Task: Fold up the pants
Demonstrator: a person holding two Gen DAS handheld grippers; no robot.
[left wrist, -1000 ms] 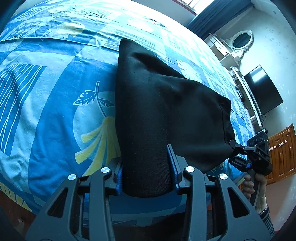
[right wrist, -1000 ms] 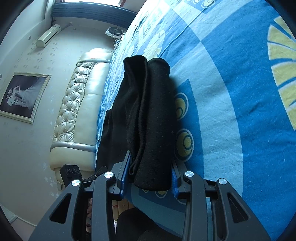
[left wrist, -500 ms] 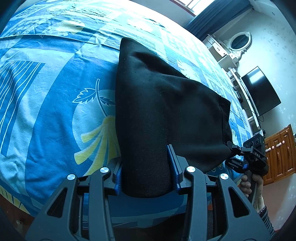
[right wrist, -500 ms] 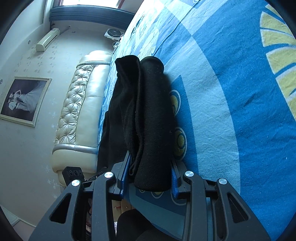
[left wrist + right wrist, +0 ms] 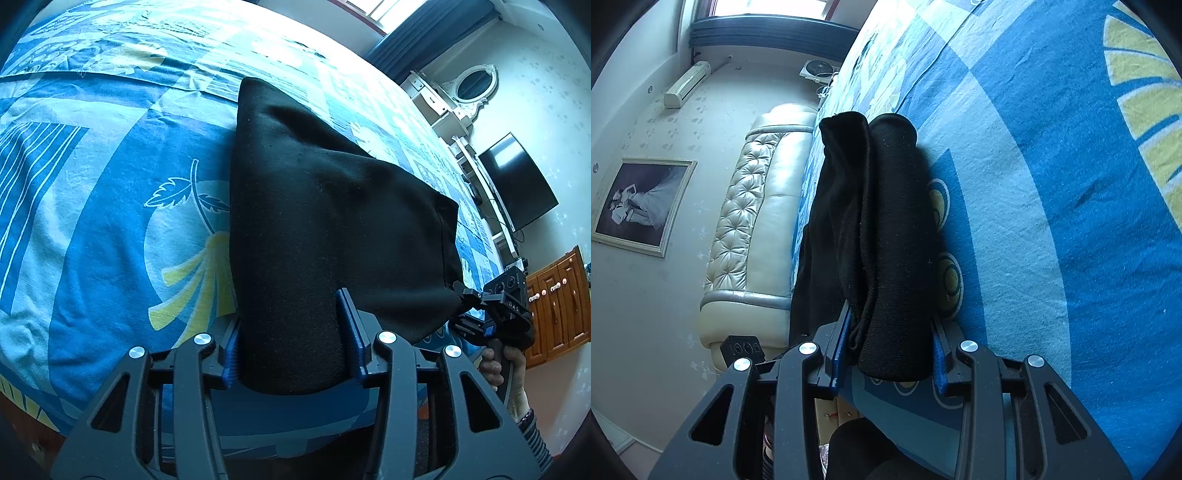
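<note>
The black pants (image 5: 325,221) are folded over and held up from the blue patterned bedspread (image 5: 110,206), their far corner still resting on it. My left gripper (image 5: 291,339) is shut on the near fold of the pants. My right gripper (image 5: 892,350) is shut on the other end, where several black layers (image 5: 879,229) bunch between its blue pads. In the left wrist view the right gripper (image 5: 495,314) shows at the pants' right corner, with a hand on its handle.
The bed's near edge (image 5: 44,406) runs below my left gripper. A cream tufted headboard (image 5: 753,229) and a framed picture (image 5: 639,206) show in the right wrist view. A TV (image 5: 517,181), white dresser with oval mirror (image 5: 472,88) and wooden cabinet (image 5: 561,295) stand beyond the bed.
Both grippers keep their hold on the pants. The pants have shifted slightly across the bedspread; the right gripper's view has slid a little along the bed.
</note>
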